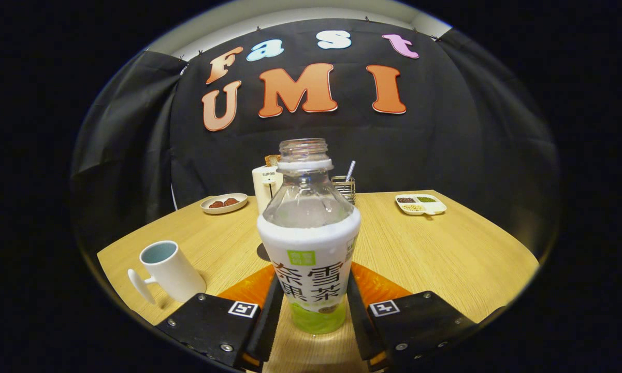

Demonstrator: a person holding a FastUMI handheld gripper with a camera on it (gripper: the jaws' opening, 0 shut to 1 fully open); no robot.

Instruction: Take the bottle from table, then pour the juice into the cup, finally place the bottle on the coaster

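Note:
A clear, uncapped bottle (pixel 309 243) with a white label and a little green juice at its bottom stands upright between my fingers. My gripper (pixel 314 284) is shut on the bottle, one finger pressing each side of its lower label. Whether its base rests on the wooden table (pixel 445 254) I cannot tell. A white mug (pixel 170 270) with a pale inside sits on the table to the left of my left finger, its handle pointing left. A small dark round coaster (pixel 262 252) peeks out just behind the bottle's left side, mostly hidden.
At the table's far side sit a small plate (pixel 224 203) with brown food, a white appliance (pixel 265 186), a metal holder (pixel 345 188) with a striped straw, and a divided tray (pixel 421 204) of grains at the far right. The table's edge curves close behind the mug.

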